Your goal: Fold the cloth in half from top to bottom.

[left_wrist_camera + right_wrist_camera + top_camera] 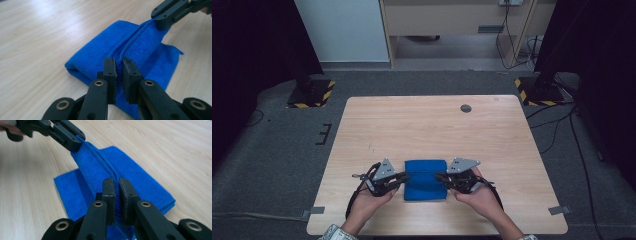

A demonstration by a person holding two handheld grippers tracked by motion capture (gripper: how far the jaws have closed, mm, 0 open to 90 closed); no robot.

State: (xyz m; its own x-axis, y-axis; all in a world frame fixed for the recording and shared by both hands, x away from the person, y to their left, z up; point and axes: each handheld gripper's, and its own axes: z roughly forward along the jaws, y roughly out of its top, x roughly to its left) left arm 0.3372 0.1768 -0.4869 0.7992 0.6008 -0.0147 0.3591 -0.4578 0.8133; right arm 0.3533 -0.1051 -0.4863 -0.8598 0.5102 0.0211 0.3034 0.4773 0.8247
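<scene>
From above, I see the folded blue cloth on the pale wooden table. My left gripper pinches its fuzzy raised hem; my right gripper pinches the opposite end.

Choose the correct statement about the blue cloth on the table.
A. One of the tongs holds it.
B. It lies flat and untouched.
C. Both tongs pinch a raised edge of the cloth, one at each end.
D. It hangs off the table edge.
C: the left tongs and right tongs each clamp the lifted edge of the blue cloth, at opposite ends.
</scene>
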